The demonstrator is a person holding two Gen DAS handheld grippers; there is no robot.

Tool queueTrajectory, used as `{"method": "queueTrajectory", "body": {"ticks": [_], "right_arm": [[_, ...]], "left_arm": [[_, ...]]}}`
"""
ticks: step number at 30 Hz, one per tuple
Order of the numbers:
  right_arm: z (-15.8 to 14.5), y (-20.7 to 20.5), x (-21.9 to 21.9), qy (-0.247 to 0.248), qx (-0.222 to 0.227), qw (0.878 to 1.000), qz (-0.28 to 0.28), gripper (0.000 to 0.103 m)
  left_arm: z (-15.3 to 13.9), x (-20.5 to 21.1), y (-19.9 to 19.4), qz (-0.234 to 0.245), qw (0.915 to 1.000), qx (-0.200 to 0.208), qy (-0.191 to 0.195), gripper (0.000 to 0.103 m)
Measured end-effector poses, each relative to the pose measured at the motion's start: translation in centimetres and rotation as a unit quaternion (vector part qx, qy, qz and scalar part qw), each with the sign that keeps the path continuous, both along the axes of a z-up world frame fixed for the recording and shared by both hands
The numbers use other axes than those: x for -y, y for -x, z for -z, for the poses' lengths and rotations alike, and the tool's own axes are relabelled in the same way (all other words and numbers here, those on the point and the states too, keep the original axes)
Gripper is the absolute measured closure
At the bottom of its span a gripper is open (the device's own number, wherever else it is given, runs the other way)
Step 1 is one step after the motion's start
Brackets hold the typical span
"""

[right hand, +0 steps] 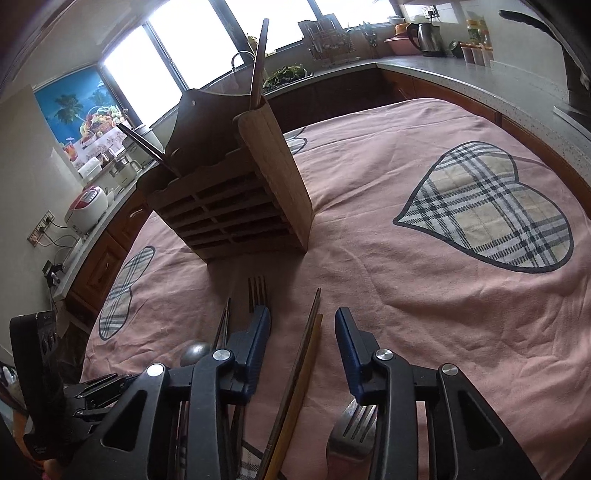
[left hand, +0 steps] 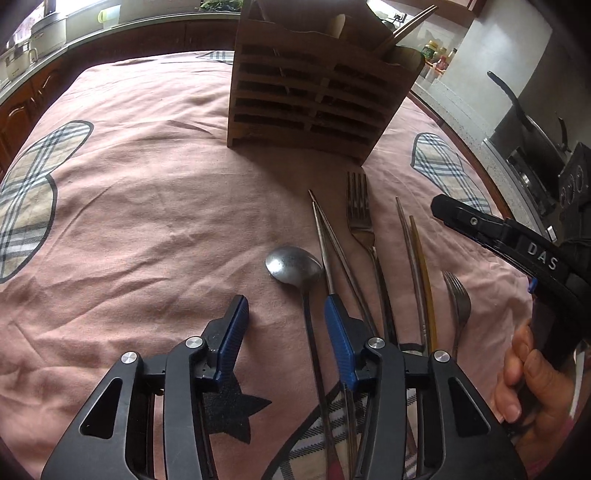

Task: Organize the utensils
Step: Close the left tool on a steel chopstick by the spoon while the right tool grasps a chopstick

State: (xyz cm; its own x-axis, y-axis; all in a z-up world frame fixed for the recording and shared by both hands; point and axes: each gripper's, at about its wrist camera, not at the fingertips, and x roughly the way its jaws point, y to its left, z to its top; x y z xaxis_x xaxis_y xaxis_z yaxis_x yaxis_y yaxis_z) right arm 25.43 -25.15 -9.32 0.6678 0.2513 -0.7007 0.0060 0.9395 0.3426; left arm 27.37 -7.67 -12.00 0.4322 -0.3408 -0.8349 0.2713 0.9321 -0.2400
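The left gripper point(left hand: 284, 310), black with blue ribbed pads, is hovering with its fingers point(left hand: 233, 328) spread wide apart and gripping nothing. Between them is lying the long dark handle of a dull steel spoon point(left hand: 293, 265), bowl up on the cloth just ahead of the tips. The left gripper's own right finger is sitting over a pair of thin steel chopsticks point(left hand: 325, 229).

The right gripper point(right hand: 302, 332) is likewise hanging with its fingers point(right hand: 349, 347) apart and empty. A pair of wood-and-yellow chopsticks point(right hand: 304, 354) is running between them along the cloth, a short steel fork point(right hand: 354, 428) is lying under its right finger, and the tines of a longer steel fork point(right hand: 257, 291) are showing past the left one. In the left wrist view the person's right hand point(left hand: 524, 376) is wrapping the gripper's handle.

Beyond the fingertips, a slatted wooden utensil caddy point(left hand: 310, 96) is standing upright on the pink tablecloth with plaid hearts point(right hand: 424, 258). Its compartments are holding a few upright sticks: brown wooden chopsticks point(right hand: 258, 62) are leaning out of one corner section, and a dark handle point(right hand: 147, 144) is slanting out of another. A pale rounded handle point(left hand: 338, 24) is also poking from the top.

The loose utensils are lying side by side, roughly parallel, tips pointing toward the caddy, in front of it and apart from it.
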Motion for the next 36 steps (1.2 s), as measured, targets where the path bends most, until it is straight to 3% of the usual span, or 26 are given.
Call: {"method": "queueTrajectory", "body": {"ticks": [3, 10, 14, 21, 26, 36], "right_arm": [[0.8, -1.3, -0.3, 0.009, -0.013, 1.000, -0.003, 0.073], [2.4, -4.1, -1.6, 0.049, -0.045, 0.998, -0.024, 0.081], [2.5, -4.3, -2.1, 0.071, -0.046, 0.996, -0.025, 0.094], [1.5, -3.6, -1.4, 0.047, -0.033, 0.998, -0.023, 0.096], [-0.6, -2.5, 0.0, 0.010, -0.009, 1.000, -0.017, 0.097], [-5.0, 0.5, 0.1, -0.012, 0.047, 0.999, -0.008, 0.099]], "left_arm": [[0.0, 0.2, -0.2, 0.005, 1.0000, 0.000, 0.004, 0.061], [0.2, 1.2, -0.3, 0.017, 0.9992, 0.020, -0.032, 0.085], [0.3, 1.3, -0.5, 0.021, 0.9992, 0.021, -0.025, 0.097], [-0.1, 0.4, -0.5, 0.018, 0.9996, 0.021, 0.003, 0.099], [-1.6, -0.7, 0.1, 0.007, 0.9991, 0.034, 0.023, 0.100], [-5.1, -2.5, 2.2, -0.006, 0.9960, 0.073, 0.053, 0.101]]}}
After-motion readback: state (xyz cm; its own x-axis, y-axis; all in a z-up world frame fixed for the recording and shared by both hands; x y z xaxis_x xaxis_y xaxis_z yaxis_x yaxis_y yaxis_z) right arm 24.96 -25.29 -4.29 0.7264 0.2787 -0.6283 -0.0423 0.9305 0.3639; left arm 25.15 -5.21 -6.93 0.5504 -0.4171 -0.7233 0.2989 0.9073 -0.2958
